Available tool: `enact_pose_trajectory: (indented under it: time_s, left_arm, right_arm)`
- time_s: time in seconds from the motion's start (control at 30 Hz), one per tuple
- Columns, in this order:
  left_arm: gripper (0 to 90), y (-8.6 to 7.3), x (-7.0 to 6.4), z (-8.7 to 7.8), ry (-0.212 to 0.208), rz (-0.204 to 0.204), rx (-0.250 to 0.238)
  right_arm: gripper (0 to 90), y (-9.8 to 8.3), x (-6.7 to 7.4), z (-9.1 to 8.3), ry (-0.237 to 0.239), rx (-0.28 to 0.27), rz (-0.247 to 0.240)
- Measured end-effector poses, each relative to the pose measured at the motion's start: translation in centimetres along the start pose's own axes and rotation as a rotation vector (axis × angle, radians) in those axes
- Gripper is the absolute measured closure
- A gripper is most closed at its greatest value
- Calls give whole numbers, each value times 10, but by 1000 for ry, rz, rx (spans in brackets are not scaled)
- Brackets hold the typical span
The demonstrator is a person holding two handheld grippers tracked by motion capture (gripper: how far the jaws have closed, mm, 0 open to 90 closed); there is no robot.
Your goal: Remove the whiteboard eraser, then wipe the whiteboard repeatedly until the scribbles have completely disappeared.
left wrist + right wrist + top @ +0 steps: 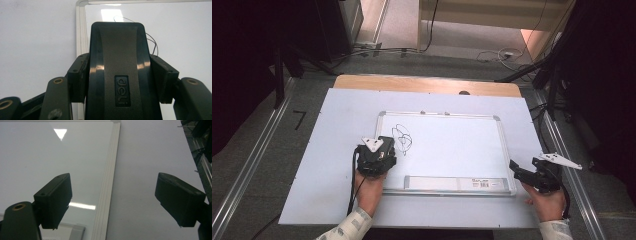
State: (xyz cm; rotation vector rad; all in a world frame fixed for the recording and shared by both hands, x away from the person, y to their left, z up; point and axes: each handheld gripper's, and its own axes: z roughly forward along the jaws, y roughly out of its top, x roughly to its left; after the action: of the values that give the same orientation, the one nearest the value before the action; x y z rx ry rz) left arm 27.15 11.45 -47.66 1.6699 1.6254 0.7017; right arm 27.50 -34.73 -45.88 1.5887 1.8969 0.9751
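- Nearest to the person, the left gripper [378,152] sits over the left part of the whiteboard [452,150], and it is clamped on a black eraser [117,70]; in the left gripper view both jaws press on the sides of the eraser.
- The right gripper [112,202] rests at the right side, just beside the right frame of the whiteboard, with its jaws wide apart and nothing between them.
- The whiteboard lies flat in the middle of the white surface [332,150], with its tray [457,184] at the near edge.
- Just beyond the eraser is a black scribble [403,136] in the upper left area of the whiteboard; part of it shows past the top of the eraser.
- I judge that the step in hand is wiping: the eraser is near the marks but most of them are not yet removed.
- The next move calls for pushing the eraser forward over the scribble, flat and with light pressure, while the right gripper may steady the frame.
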Motion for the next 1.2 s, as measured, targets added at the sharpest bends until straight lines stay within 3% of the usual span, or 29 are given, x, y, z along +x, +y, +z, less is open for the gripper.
enact_pose_trajectory:
  time_s: [0.73,1.2]
  left_arm:
    - [407,9,8,6,-39,-3,18]
    - [407,31,12,22,-37,-26,5]
  right_arm:
    - [129,1,1,0,-1,-1,1]
    - [129,1,1,2,3,4,-1]
